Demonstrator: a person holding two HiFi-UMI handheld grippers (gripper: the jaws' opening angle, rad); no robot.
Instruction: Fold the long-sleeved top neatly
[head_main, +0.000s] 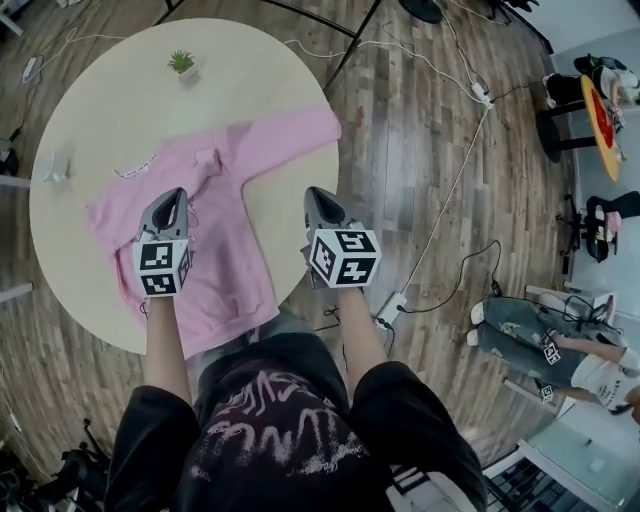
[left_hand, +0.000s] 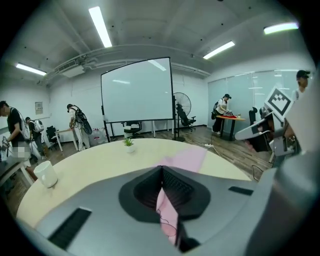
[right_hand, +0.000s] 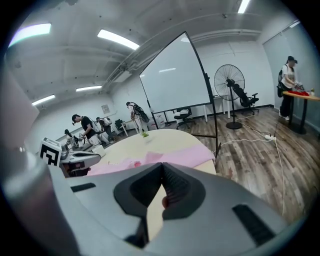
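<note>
- The pink top (head_main: 228, 255) lies spread out on the round surface (head_main: 100, 110), on your side of the little plant (head_main: 181, 64).
- One long sleeve (head_main: 295, 130) reaches out to the right of the plant, almost to the rim.
- Your left claw (head_main: 178, 196) is closed on a pinch of pink cloth. You can see the cloth squeezed between its jaws in the left gripper view.
- That pinch is on the body of the top, on your side of the plant and almost in line with it.
- Your right claw (head_main: 318, 194) is closed too. I see no cloth in it, so it looks empty.
- It hangs well to the right of the plant, nearer to you than the long sleeve, by the rim.
- The top looks soft and light. I think it will bend, sag and bunch up when you lift it.
- It will not break, so a firm squeeze should be fine. It may slide a bit on the smooth surface.
- One pinch probably lifts only a bump of cloth, and the rest drags along.
- I think good places to take hold are the sleeve end, the shoulder seam and the bottom corners.
- The free right claw looks best placed for the sleeve to the right of the plant.
- A white cup (head_main: 50, 165) stands to the left of the plant, so watch that the cloth does not brush it.
</note>
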